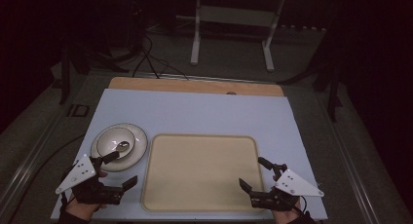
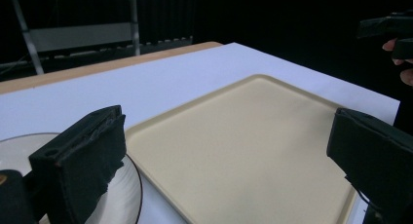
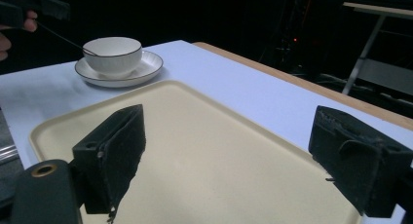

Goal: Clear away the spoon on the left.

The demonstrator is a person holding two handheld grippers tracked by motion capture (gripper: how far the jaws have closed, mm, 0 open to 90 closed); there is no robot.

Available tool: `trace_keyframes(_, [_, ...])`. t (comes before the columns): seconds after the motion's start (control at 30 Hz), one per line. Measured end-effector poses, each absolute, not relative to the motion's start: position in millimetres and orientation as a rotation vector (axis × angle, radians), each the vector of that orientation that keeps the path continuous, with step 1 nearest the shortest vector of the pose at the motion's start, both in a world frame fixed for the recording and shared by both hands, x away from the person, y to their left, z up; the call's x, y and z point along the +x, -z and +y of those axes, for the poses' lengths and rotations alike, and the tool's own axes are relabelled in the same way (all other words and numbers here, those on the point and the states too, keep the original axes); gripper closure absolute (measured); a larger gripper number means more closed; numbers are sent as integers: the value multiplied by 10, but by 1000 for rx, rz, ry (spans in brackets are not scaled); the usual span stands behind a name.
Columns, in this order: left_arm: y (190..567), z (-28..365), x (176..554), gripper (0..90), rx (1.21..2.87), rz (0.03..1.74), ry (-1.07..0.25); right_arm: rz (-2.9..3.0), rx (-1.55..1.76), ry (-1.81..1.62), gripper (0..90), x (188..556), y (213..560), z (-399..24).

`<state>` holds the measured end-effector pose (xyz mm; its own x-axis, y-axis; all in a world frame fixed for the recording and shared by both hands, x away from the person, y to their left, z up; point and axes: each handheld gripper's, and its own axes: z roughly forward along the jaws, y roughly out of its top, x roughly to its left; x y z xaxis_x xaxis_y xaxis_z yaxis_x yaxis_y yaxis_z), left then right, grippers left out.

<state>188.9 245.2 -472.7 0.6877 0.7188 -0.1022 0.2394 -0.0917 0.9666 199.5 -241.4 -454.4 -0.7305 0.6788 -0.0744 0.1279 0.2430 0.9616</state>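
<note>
A beige tray (image 1: 199, 170) lies in the middle of the pale blue tabletop (image 1: 195, 112). To its left a white bowl (image 1: 117, 142) sits on a white plate (image 1: 139, 148) with a dark rim, and a spoon (image 1: 122, 146) rests in the bowl. My left gripper (image 1: 120, 170) is open and holds nothing, between the plate's near edge and the tray's left edge. My right gripper (image 1: 254, 174) is open and holds nothing, at the tray's near right corner. The right gripper view shows the bowl (image 3: 112, 53), the plate (image 3: 146, 70) and the tray (image 3: 219, 151) beyond its jaws.
A wooden strip (image 1: 195, 85) runs along the table's far edge. Behind the table stand a white metal frame (image 1: 231, 29) and cables (image 1: 146, 58) on the dark floor. A hand with the other gripper (image 2: 389, 29) shows at the top right of the left gripper view.
</note>
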Motion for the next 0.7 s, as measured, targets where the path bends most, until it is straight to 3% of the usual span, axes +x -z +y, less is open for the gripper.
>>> trace_keyframes(0.7, [4601, 2219, 1746, 14, 1755, 631, -339, 2052, 700, -1483, 137, 1955, 4530, -2334])
